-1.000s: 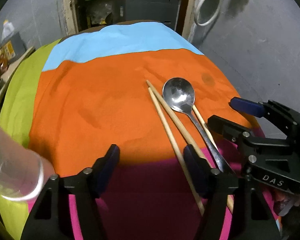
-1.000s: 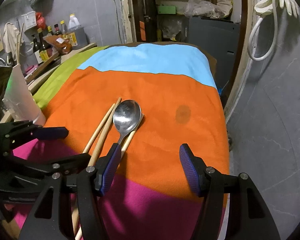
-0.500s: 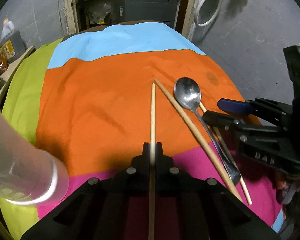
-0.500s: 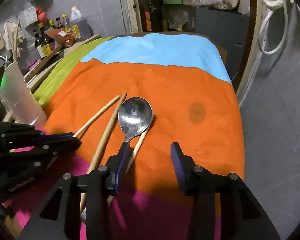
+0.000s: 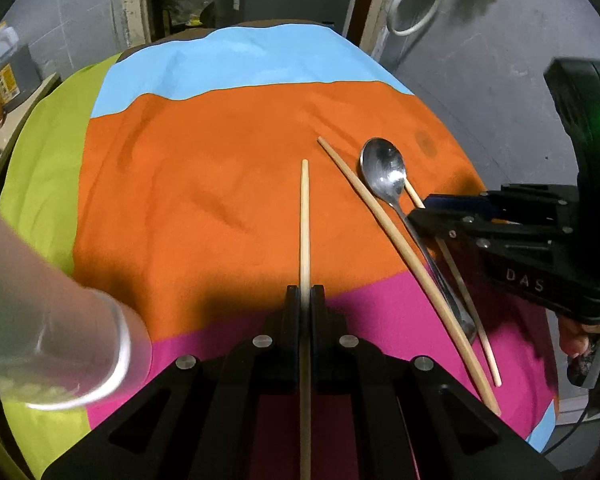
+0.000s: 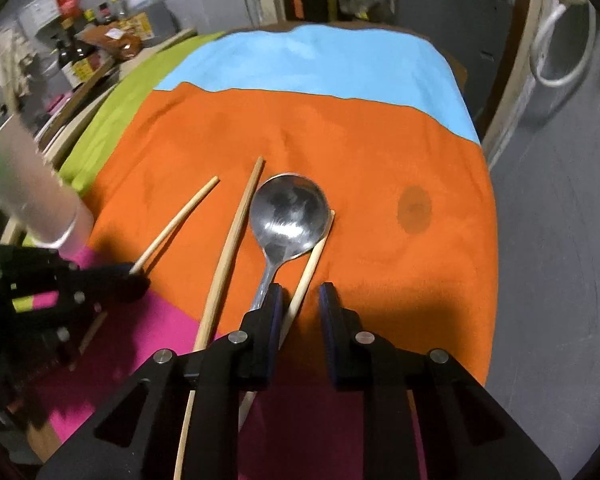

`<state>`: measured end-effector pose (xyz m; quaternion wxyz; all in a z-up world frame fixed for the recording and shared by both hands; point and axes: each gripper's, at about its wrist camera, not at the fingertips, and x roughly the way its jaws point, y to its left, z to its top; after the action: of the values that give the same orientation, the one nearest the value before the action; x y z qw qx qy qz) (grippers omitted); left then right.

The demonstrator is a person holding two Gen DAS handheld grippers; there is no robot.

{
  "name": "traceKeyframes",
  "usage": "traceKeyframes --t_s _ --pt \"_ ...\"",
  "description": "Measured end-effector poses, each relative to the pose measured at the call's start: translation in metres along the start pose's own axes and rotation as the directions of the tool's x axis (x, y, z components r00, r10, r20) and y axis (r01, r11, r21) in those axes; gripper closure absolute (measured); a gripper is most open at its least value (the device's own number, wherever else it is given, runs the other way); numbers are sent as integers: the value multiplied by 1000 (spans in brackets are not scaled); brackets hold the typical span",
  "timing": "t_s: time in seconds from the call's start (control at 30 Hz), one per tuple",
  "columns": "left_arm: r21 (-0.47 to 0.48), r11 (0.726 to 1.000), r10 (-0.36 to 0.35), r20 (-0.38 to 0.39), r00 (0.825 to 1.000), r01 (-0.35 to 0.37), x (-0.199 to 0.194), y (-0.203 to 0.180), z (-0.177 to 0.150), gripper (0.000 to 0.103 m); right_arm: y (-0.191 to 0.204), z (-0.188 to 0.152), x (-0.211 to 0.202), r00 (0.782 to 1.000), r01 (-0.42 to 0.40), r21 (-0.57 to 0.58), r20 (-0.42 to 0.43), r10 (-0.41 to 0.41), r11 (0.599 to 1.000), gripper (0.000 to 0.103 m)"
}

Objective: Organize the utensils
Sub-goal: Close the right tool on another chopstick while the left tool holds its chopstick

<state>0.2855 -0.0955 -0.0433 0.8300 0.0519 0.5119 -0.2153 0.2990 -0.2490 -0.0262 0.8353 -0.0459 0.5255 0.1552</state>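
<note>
My left gripper (image 5: 305, 294) is shut on a wooden chopstick (image 5: 304, 216) that points forward over the orange cloth; it also shows in the right wrist view (image 6: 176, 220). A second chopstick (image 5: 396, 236) (image 6: 232, 248), a metal spoon (image 5: 384, 170) (image 6: 288, 216) and a third chopstick (image 5: 460, 292) (image 6: 310, 264) lie on the cloth to the right. My right gripper (image 6: 300, 308) is partly open, its jaws around the third chopstick beside the spoon handle. A clear plastic cup (image 5: 48, 320) (image 6: 36, 200) stands at the left.
The table wears a cloth (image 5: 220, 184) of lime, blue, orange and magenta bands. Bottles and clutter (image 6: 88, 48) sit on a shelf at the far left. A grey floor (image 6: 560, 240) drops off at the right edge. A dark stain (image 6: 414, 208) marks the orange.
My left gripper shut on one chopstick and swung it away from the others. My right gripper moved forward and narrowed its jaws around the third chopstick.
</note>
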Motion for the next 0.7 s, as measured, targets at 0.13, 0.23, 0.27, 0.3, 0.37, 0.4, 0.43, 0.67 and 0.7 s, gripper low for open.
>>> traceKeyframes --t_s 0.13,0.23,0.27,0.3,0.37,0.4,0.43,0.67,0.7 --pt "3 1000 2 -7 1000 -2 1 -1 2 100 0 2 1 1000 9 41 -12 -8 999 89" --pt "-6 1000 -3 -1 1000 3 0 -1 -1 100 -5 0 -1 1000 -8 99 -24 11 995 96" --pt "-16 1000 -14 1 1000 14 -1 0 -2 100 -8 -1 -2 999 -31 132 -28 35 991 97" --pt "-32 999 -35 5 999 35 -3 2 -5 100 -11 -3 -4 998 -50 155 -26 54 987 97" --pt "-47 997 -53 23 998 55 -7 3 -11 100 -15 -9 -9 996 -82 184 -2 84 979 98" --pt "-46 997 -56 33 998 57 -10 3 -16 100 -17 -13 -11 995 -104 204 12 104 973 98" --pt "-49 997 -55 45 998 57 -13 3 -19 100 -18 -16 -13 993 -118 218 21 116 969 99" --pt "-83 991 -95 153 984 109 -41 1 -44 100 -19 -49 -38 976 -197 252 143 165 947 100" --pt "-82 990 -103 171 980 118 -45 1 -45 100 -18 -51 -41 972 -205 251 162 168 946 100"
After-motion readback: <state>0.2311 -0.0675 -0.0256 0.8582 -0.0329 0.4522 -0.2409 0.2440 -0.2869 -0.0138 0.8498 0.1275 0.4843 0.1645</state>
